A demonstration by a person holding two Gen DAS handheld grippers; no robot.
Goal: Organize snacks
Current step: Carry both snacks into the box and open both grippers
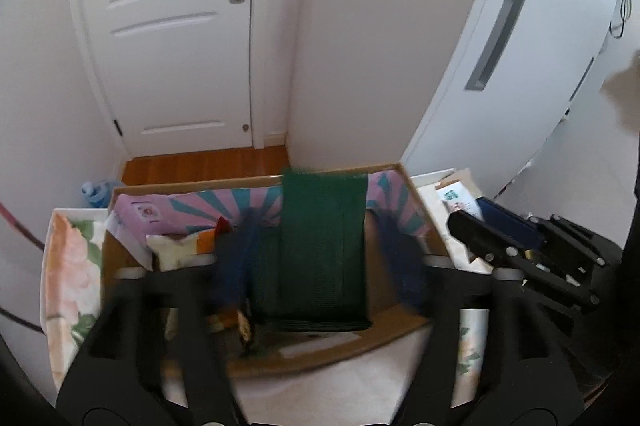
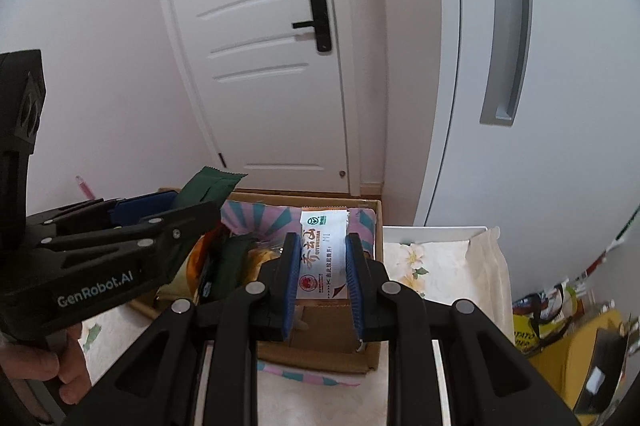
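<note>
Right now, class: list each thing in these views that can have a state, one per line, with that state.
left gripper: shut on green packet
green packet: held above the box
right gripper: shut on white packet
white packet: held over the box
cardboard box: open, snacks inside
door: closed

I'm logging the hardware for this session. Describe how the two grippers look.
Both are matte black plastic linkage frames with silver round pivot pins. The right gripper has ribbed blue pads lining its jaws. The left gripper has the same blue pads, blurred in its own view; seen from the right wrist, its side reads "GenRobot.AI" in pale lettering. A bare hand grips it. No cables visible.
</note>
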